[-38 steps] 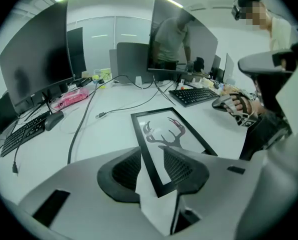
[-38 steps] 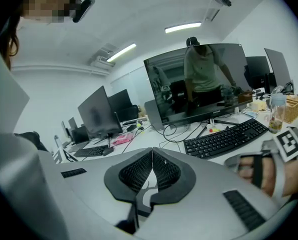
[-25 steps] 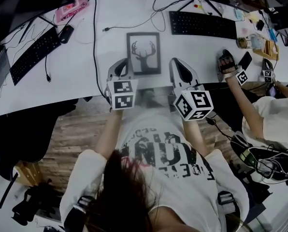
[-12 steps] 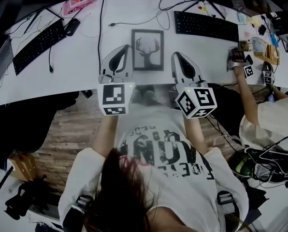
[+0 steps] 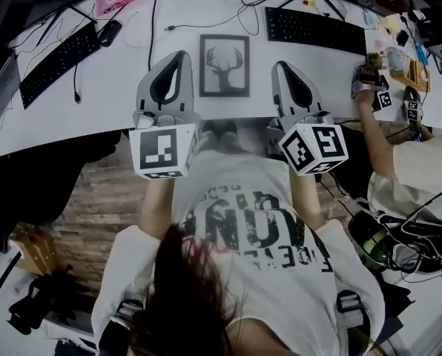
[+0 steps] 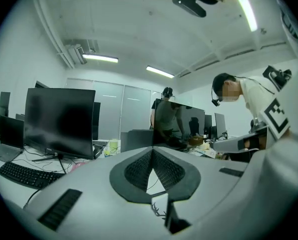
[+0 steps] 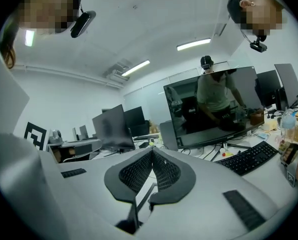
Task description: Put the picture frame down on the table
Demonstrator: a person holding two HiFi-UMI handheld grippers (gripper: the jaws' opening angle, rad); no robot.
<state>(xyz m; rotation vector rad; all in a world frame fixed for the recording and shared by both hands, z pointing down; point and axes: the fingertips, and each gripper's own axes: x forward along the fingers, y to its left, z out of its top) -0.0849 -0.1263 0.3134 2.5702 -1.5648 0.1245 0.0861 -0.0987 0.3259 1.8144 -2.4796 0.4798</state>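
On the white desk (image 5: 110,95), the deer-print picture frame (image 5: 225,65) lies flat, face up, not far from the near edge. It sits between the two grippers, and neither touches it. The left gripper (image 5: 179,55) hangs just to its left and the right gripper (image 5: 282,66) just to its right. Both have their jaws pressed together with nothing between the pads.

The job looks done to me, so the risk is disturbing it. A gripper dropping or swinging inward could clip the frame's rim and slide it toward the near edge, maybe off onto the floor. A push the other way would run it into the black keyboard (image 5: 317,30) at the far right. Drawing both grippers straight back would avoid either.
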